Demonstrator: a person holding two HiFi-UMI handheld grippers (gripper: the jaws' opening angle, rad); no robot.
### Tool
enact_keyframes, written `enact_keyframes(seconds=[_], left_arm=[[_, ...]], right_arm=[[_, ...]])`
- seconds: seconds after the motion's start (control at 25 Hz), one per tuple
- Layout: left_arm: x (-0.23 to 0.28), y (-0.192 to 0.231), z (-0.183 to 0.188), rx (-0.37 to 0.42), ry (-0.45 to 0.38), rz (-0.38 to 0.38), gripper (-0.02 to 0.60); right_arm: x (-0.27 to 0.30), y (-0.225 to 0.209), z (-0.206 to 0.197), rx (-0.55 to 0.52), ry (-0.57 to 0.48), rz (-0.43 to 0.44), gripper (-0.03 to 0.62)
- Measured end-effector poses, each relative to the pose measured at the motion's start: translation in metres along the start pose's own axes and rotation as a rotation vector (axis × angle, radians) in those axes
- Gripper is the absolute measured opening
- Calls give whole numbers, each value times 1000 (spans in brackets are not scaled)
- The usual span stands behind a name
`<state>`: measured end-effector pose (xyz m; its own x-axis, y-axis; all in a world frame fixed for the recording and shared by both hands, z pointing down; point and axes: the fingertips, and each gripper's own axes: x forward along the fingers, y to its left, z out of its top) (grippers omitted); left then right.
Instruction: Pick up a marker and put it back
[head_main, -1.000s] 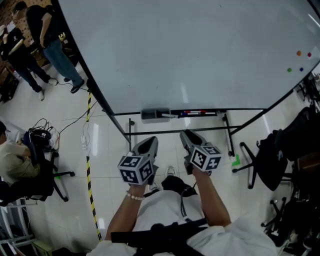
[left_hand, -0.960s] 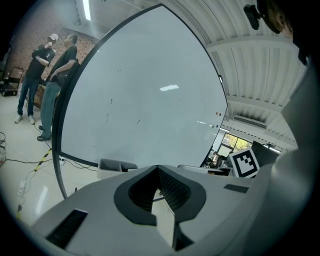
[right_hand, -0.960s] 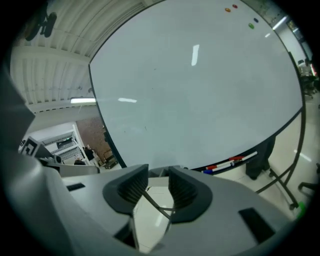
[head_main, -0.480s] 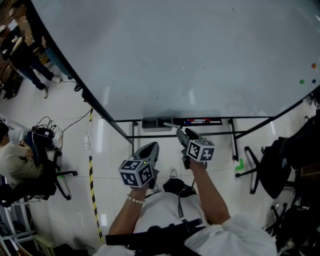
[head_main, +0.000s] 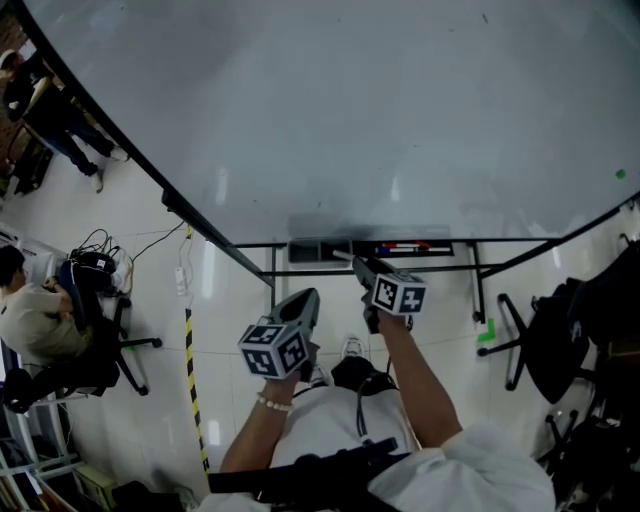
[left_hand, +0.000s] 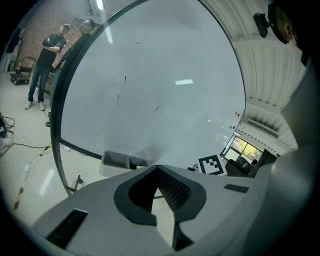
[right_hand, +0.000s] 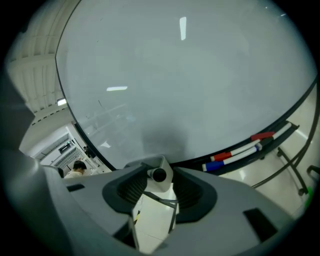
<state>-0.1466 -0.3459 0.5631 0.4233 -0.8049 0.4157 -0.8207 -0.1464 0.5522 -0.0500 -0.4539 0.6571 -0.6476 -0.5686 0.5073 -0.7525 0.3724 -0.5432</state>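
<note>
- Right gripper (head_main: 361, 268), centre frame: jaws partly open and just closing, with the marker (right_hand: 159, 175) tip between them, seemingly ungripped.
- The marker pokes from the grey tray (head_main: 312, 249) below the whiteboard (head_main: 380, 110).
- Left gripper (left_hand: 158, 171), lower left: jaws together, empty.

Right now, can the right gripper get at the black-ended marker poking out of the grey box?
Probably yes: the right gripper has just been closing its jaws with the marker end-on between them, pads apparently not touching it. Nothing blocks the way; the grey box sits just behind.

Red, blue markers (right_hand: 235, 154); yellow-black floor tape (head_main: 192, 370)
</note>
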Motion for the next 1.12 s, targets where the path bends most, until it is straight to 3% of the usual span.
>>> enact_keyframes(seconds=[0.24, 0.6, 1.12], left_arm=[[-5, 7, 0, -15, -5, 17, -11], [-21, 5, 0, -21, -29, 5, -11], [-45, 3, 19, 4, -93, -30, -11]], right_arm=[[6, 3, -2, 35, -8, 32, 103], [-6, 19, 14, 63, -82, 80, 83], [-103, 74, 54, -49, -252, 116, 81]])
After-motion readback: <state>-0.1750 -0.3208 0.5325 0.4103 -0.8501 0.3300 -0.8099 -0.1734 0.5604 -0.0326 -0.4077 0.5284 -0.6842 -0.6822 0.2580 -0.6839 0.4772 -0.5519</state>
